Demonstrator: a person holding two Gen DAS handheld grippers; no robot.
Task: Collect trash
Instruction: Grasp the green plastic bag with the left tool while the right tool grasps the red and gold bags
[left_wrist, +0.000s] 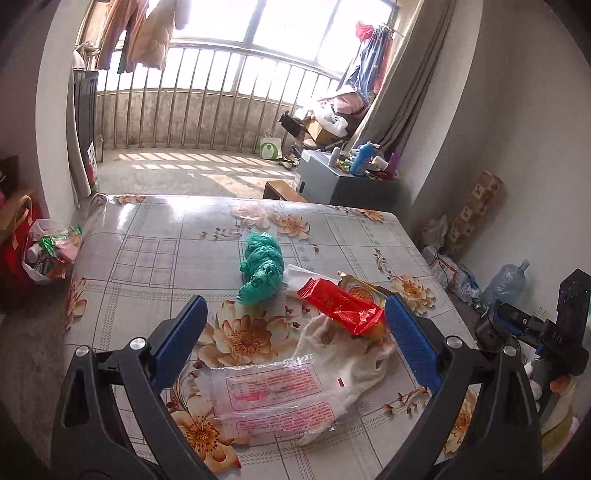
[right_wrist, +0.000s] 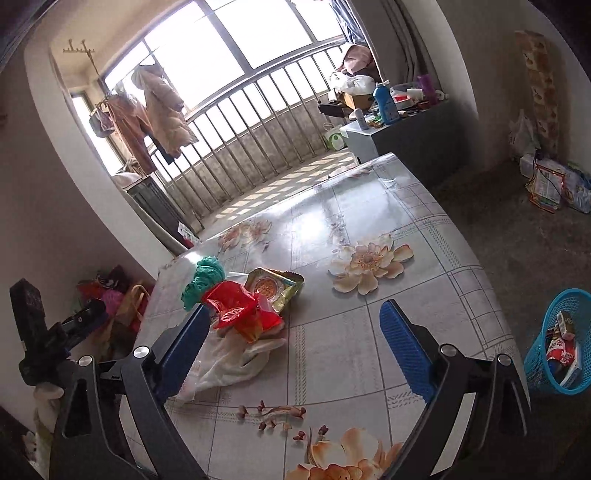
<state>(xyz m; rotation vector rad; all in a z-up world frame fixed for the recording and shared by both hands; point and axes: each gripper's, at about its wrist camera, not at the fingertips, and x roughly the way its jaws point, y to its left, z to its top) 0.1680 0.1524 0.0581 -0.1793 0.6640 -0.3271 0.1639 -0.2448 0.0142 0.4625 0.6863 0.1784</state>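
Your left gripper (left_wrist: 295, 328) hangs wide apart right over the clear wrapper (left_wrist: 275, 397), lying crosswise; your right gripper (right_wrist: 295, 332), jaws also apart, sits farther off.

glaring white through a wide barred window (left_wrist: 258, 33); hanging coats (right_wrist: 162, 110) before it; throwing striped sunlight over a bare concrete floor (left_wrist: 184, 170); standing near a drawn curtain (left_wrist: 406, 92), a grey cabinet (left_wrist: 332, 181); closing in, pale walls (left_wrist: 517, 110).

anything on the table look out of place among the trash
Yes: a white glove lies on the table under the red wrapper and beside the clear wrapper. It is cloth, not packaging, so it may not be trash.
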